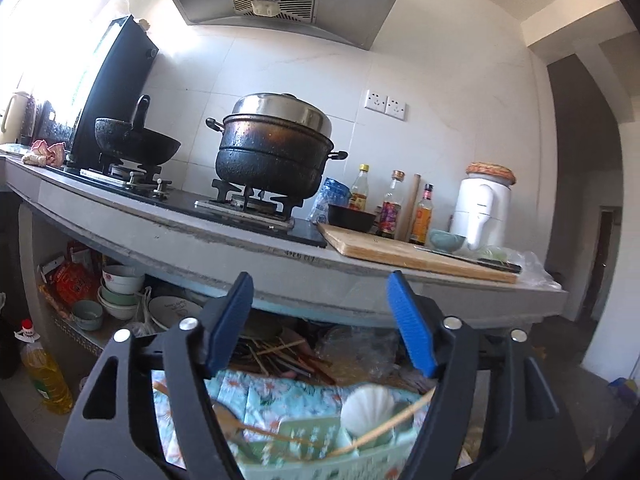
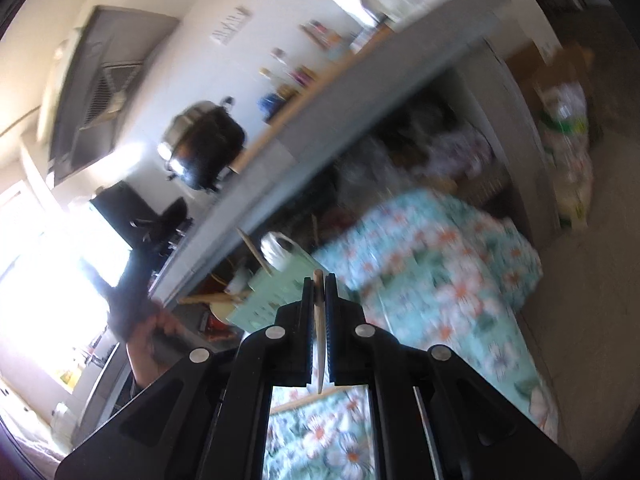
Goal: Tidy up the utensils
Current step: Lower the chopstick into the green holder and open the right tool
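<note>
Right gripper (image 2: pixel 319 284) tilted, clamped on 1 chopstick (image 2: pixel 319 320); left gripper (image 1: pixel 320 320) level, jaws apart over basket (image 1: pixel 320 464).

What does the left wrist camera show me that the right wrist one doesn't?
Only the left wrist view shows the open left gripper, empty, and the black wok on the stove, the wooden cutting board and stacked bowls under the counter.

Only the right wrist view shows the right gripper shut on a thin wooden chopstick.

Both show the pale green plastic utensil basket, the floral cloth and the blackened steamer pot.
</note>
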